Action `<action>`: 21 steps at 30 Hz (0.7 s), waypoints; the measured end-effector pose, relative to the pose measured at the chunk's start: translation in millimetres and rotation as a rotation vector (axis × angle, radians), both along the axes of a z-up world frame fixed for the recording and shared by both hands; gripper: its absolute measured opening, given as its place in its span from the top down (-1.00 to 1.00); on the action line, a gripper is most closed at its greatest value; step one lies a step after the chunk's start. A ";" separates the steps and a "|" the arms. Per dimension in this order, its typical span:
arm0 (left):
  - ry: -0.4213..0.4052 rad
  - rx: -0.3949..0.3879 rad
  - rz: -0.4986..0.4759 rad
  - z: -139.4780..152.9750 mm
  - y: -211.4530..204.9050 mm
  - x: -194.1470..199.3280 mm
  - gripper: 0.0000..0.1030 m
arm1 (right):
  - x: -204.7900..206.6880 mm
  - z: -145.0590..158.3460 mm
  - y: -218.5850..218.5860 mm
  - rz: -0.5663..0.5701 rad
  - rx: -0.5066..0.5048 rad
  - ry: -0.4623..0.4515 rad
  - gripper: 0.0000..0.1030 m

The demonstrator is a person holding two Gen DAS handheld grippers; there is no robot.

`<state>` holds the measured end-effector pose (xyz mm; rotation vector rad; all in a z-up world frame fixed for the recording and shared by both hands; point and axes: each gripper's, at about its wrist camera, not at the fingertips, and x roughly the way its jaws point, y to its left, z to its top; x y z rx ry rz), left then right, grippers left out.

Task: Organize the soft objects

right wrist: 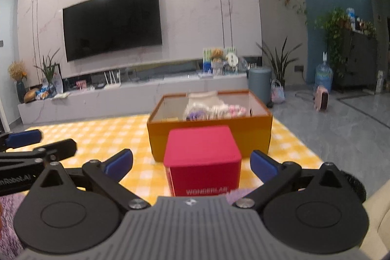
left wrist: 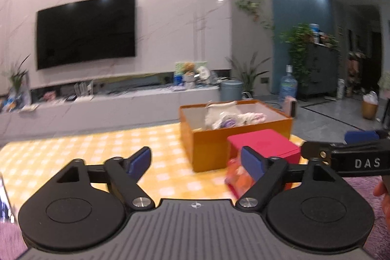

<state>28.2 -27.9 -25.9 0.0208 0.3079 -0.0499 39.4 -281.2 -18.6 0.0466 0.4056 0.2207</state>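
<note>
While both units hover low over the yellow-and-white checked cloth surface (right wrist: 102, 133), neither has anything in its grip. Left hand-held gripper (left wrist: 196, 163): jaws spread wide, blue pads clear, nothing between them but cloth; the red box sits just past its right finger. Right hand-held gripper (right wrist: 191, 163): jaws equally wide, and the red cube-shaped box with white "WONDERLAB" lettering (right wrist: 202, 157) stands upright in the gap between the fingers, pads not touching it on either side.

Directly behind the red box, touching or nearly so, sits the open orange rectangular cardboard box (right wrist: 209, 135) on the same surface. Inside it lies a heap of white, pink and purple soft fabric items (right wrist: 212, 109), piled toward the middle and right of the box; details are blurred.

From the left wrist view, a small pink-orange transparent packet (left wrist: 235, 177) shows at the near foot of the red box, partly hidden by the right finger. Purple fuzzy rug (left wrist: 360, 187) lies at the near edge.

Background: black wall-mounted TV (right wrist: 112, 22), long grey low cabinet (right wrist: 136, 96) beneath it.
</note>
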 end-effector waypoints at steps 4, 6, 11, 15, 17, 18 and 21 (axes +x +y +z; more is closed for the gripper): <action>0.052 -0.035 0.014 -6.9 8.8 6.8 -0.94 | 9.2 -14.9 3.3 0.030 -0.006 0.047 -0.95; 0.081 -0.032 0.028 -9.0 9.8 12.6 -0.95 | 12.6 -21.6 6.4 0.045 -0.021 0.067 -0.95; 0.166 0.003 0.066 -21.6 9.2 17.4 -0.94 | 17.0 -33.3 7.8 0.076 -0.030 0.064 -0.95; 0.204 -0.005 0.075 -30.7 10.8 14.9 -0.94 | 24.7 -41.2 5.8 0.080 0.000 0.122 -0.95; 0.209 0.000 0.076 -32.6 10.1 13.3 -0.94 | 26.9 -43.5 4.6 0.075 0.010 0.140 -0.95; 0.210 0.000 0.077 -32.6 10.2 13.0 -0.94 | 27.1 -43.6 4.0 0.076 0.016 0.141 -0.95; 0.215 -0.002 0.082 -31.7 9.8 13.4 -0.94 | 23.3 -41.6 4.9 0.083 0.013 0.127 -0.95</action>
